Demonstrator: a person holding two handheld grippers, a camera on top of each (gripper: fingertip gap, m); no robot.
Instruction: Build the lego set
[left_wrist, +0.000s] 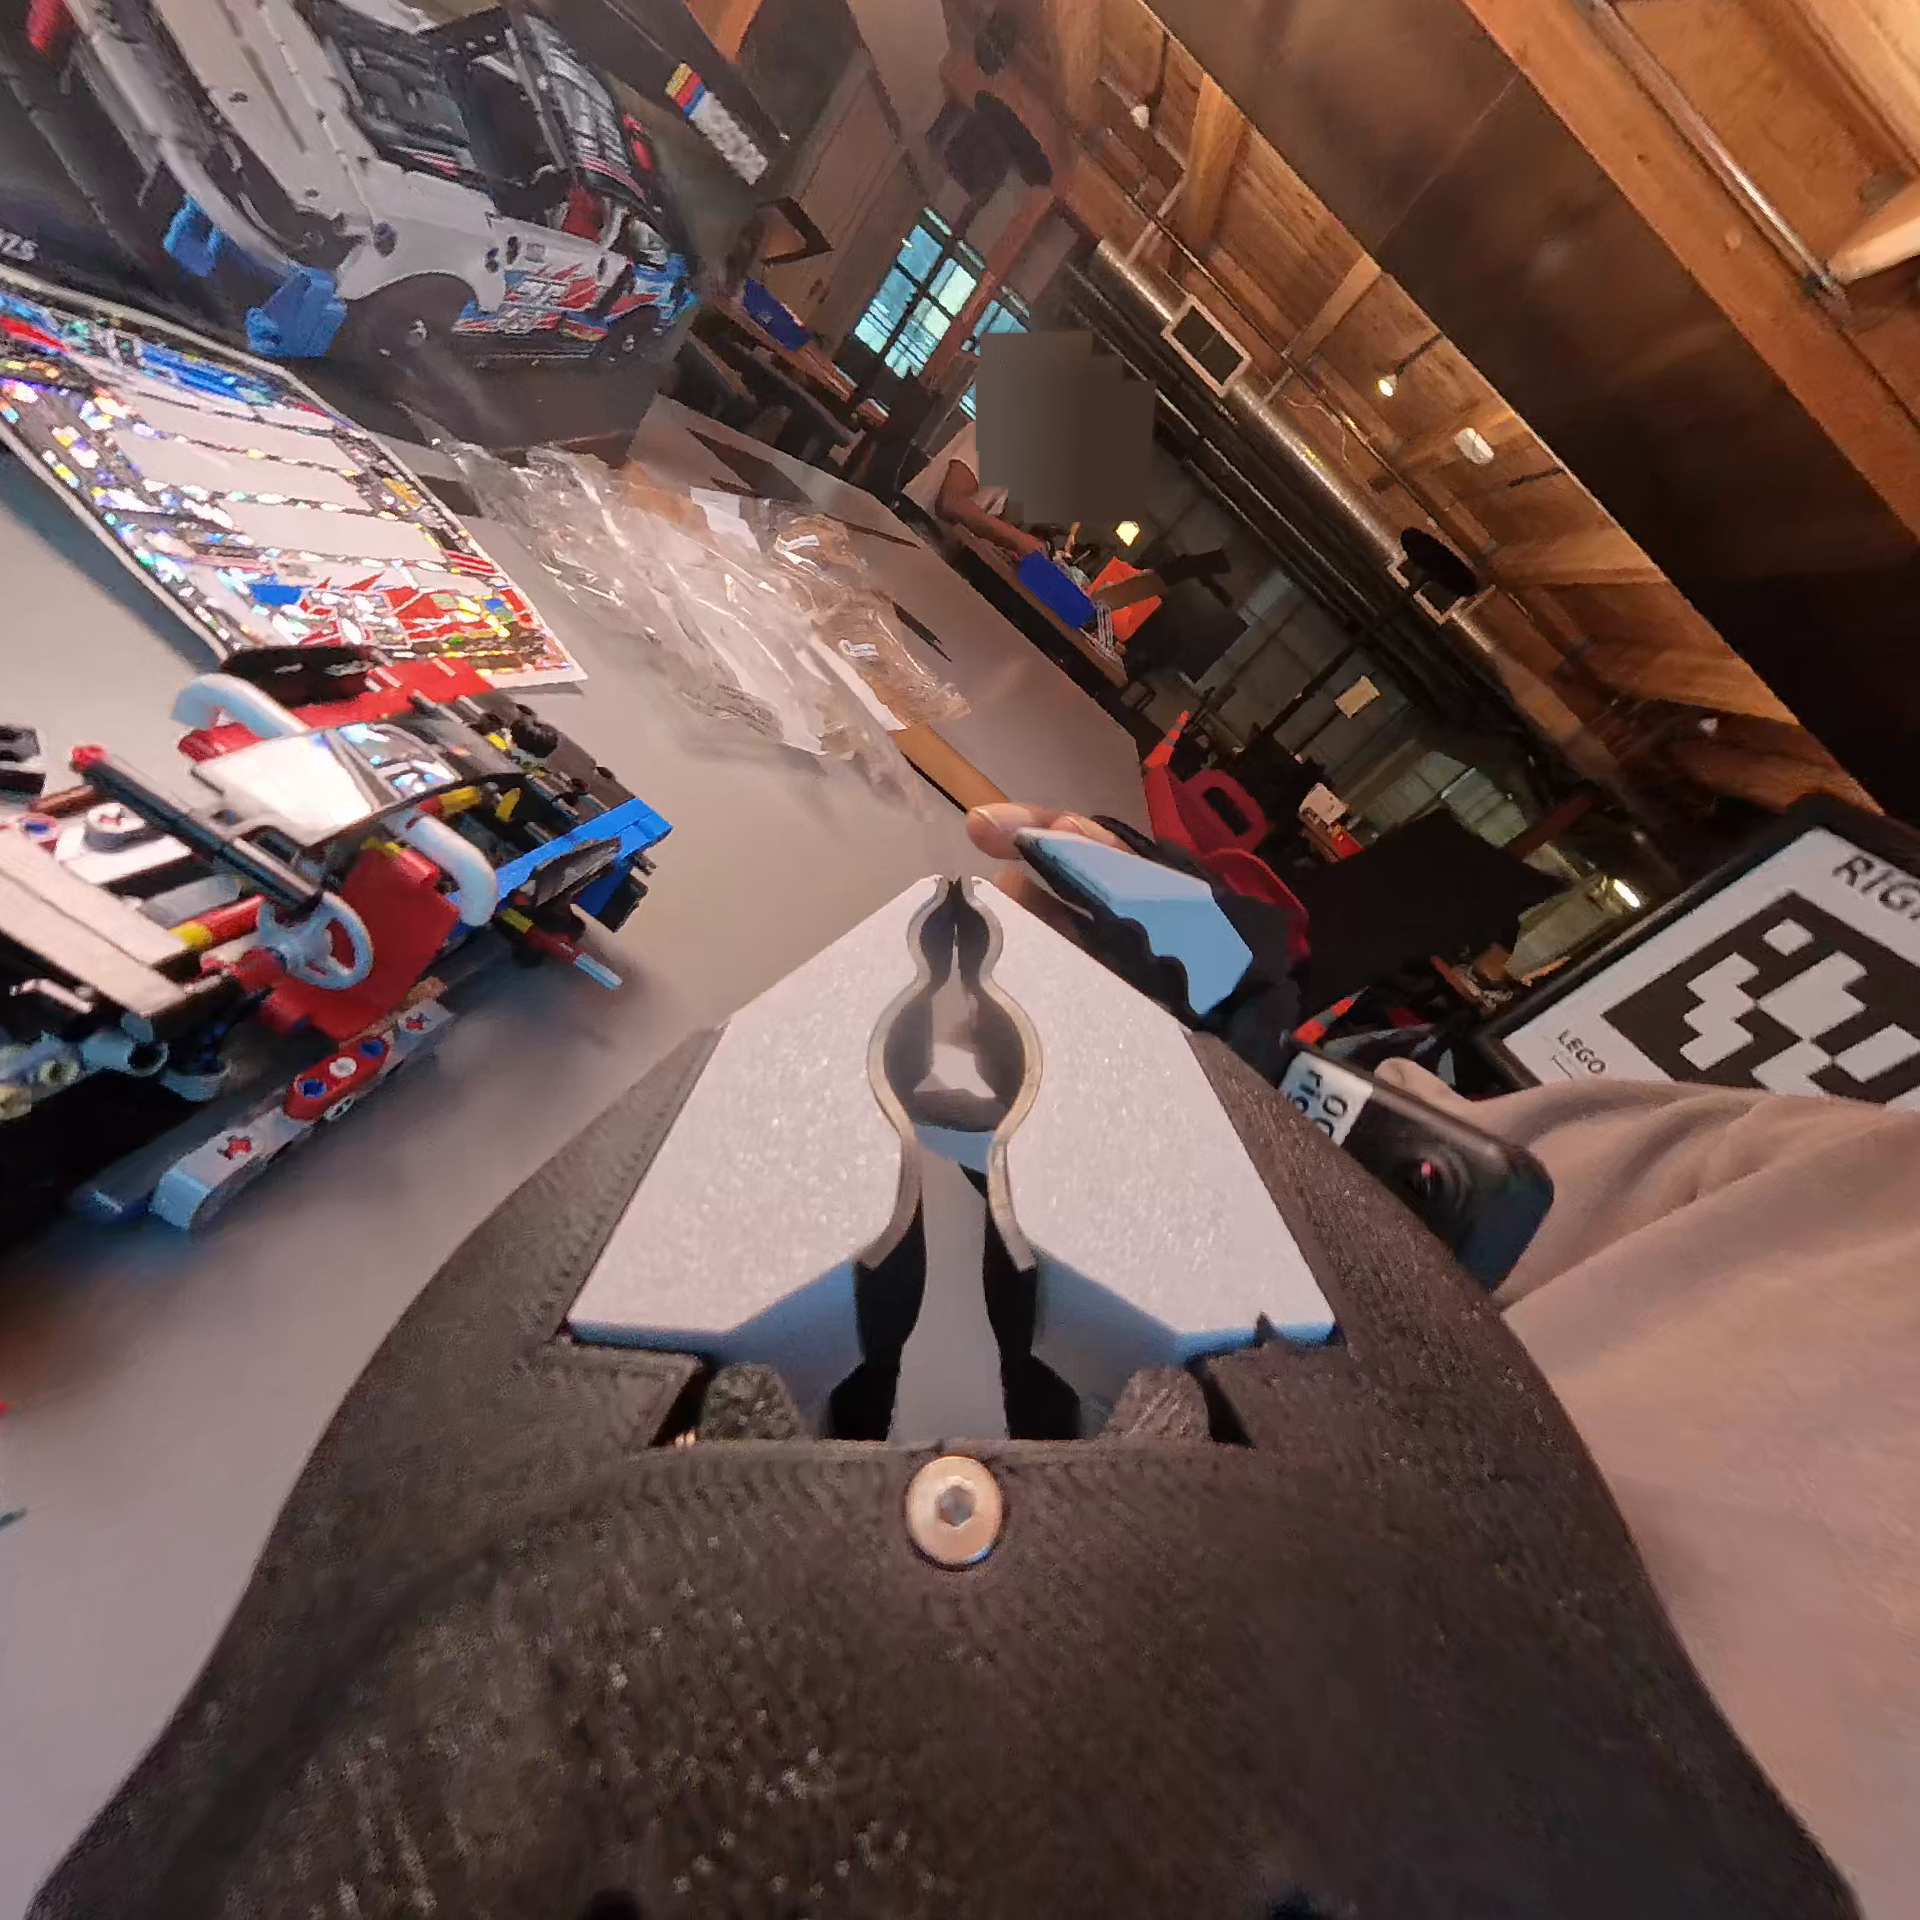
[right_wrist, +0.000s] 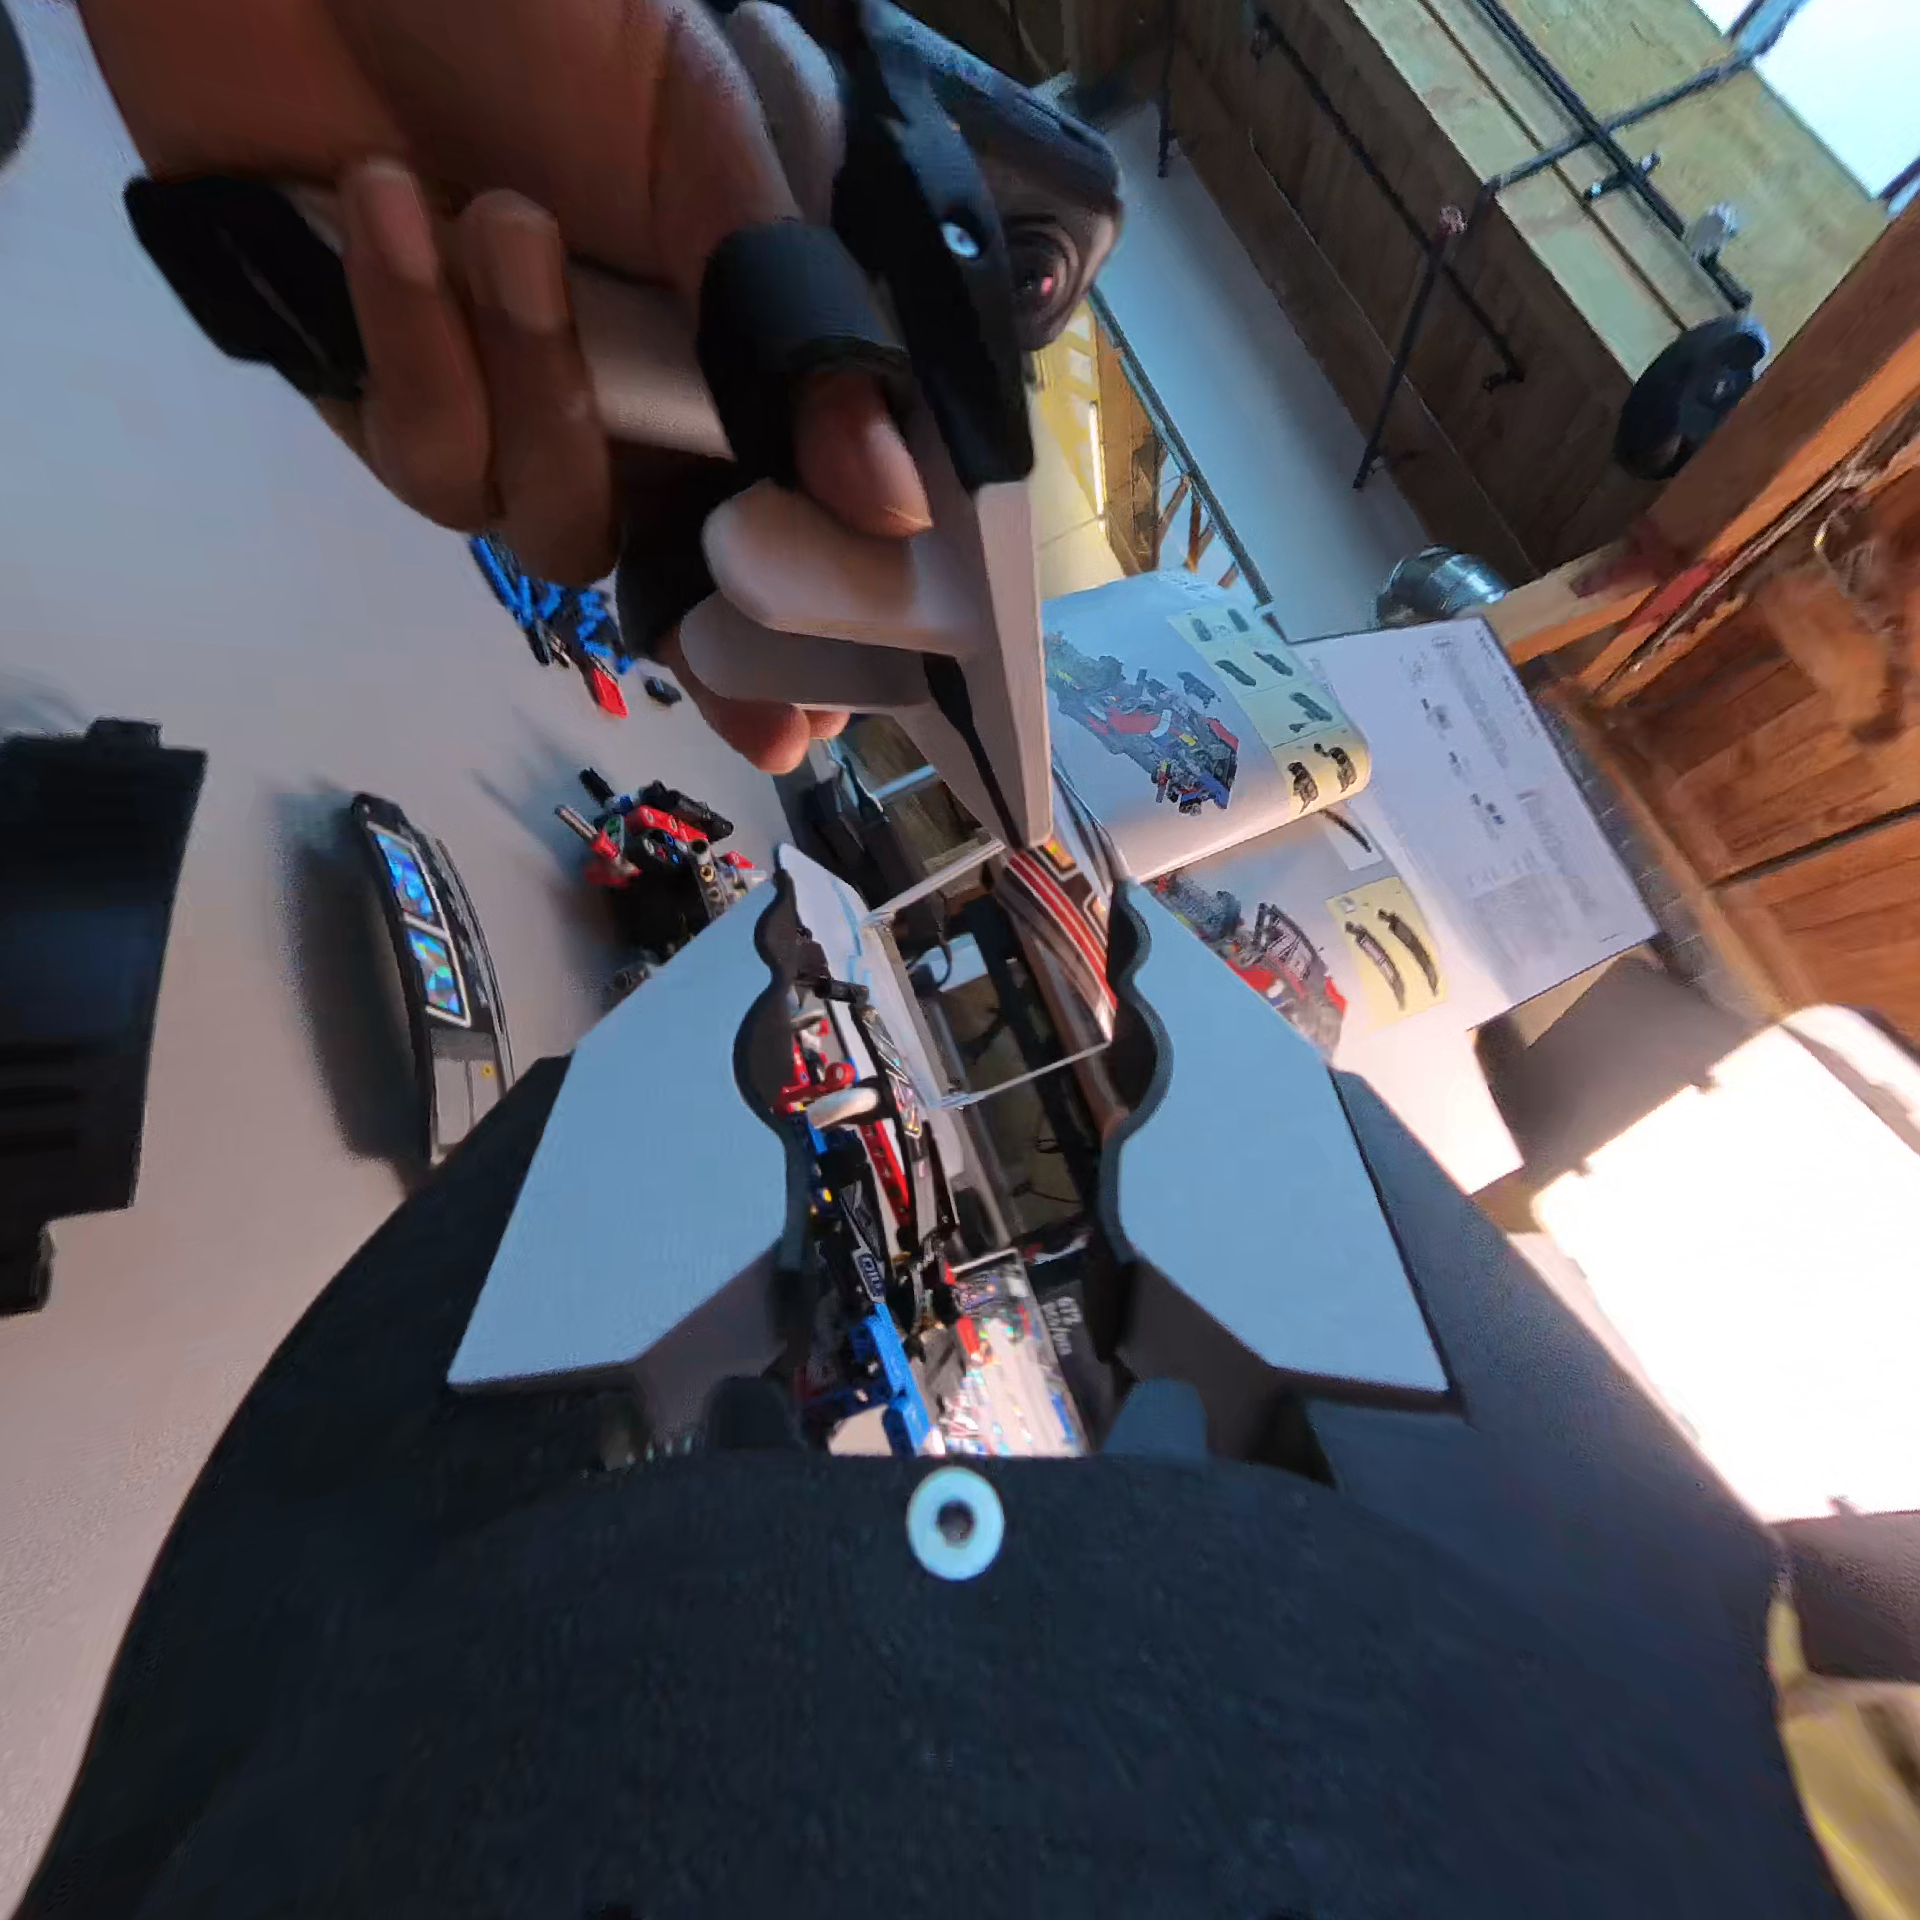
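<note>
My left gripper (left_wrist: 956, 888) is shut. In the right wrist view it (right_wrist: 1023, 831) comes in from the top, held by a hand, and its tips pinch the upper corner of a clear sheet (right_wrist: 987, 987). The sheet hangs between the fingers of my right gripper (right_wrist: 956, 894), which is open. The right gripper also shows in the left wrist view (left_wrist: 1132, 920), just beyond the left tips. The partly built red, blue and black lego car (left_wrist: 312, 914) stands on the grey table and shows under the right gripper (right_wrist: 862, 1278).
A shiny sticker sheet (left_wrist: 260, 499), the set's box (left_wrist: 364, 187) and empty plastic bags (left_wrist: 707, 603) lie behind the car. The open instruction book (right_wrist: 1247, 748), a small sub-assembly (right_wrist: 655, 842), a curved black panel (right_wrist: 436, 966) and loose blue parts (right_wrist: 551, 613) lie on the table. Left and right tips are no more than a few centimetres apart.
</note>
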